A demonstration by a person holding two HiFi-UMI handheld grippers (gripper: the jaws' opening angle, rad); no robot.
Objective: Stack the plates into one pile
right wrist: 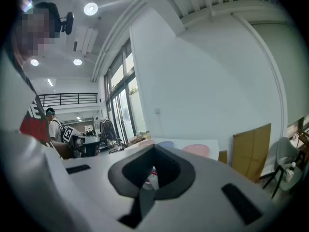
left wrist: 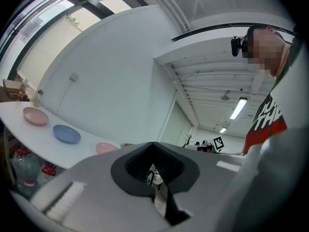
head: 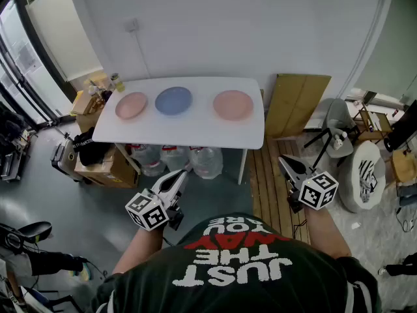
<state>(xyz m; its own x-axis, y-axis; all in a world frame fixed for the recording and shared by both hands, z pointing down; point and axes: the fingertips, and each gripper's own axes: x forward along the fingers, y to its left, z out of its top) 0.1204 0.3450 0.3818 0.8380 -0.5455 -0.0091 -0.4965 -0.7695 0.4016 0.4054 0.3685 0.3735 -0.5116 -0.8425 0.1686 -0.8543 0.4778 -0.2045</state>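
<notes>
Three plates sit in a row on the white table, all apart, none stacked: pink plate at left, blue plate in the middle, second pink plate at right (bigger gap between blue and the right pink than between blue and the left one). Left gripper is held low near my operator's torso, well short of the table's near edge and pointing at it, with its fingers together and gripping no plate. Right gripper is likewise well short of the table, off its right end over the wooden slatted floor. Its own view shows its fingers meeting too, with no plate between them. Both gripper views see the table and plates only far off. Under the table are clear water jugs, and a cardboard box sits by the left leg. A cardboard sheet leans on the wall to the right of the table, and a grey chair stands beyond it.
</notes>
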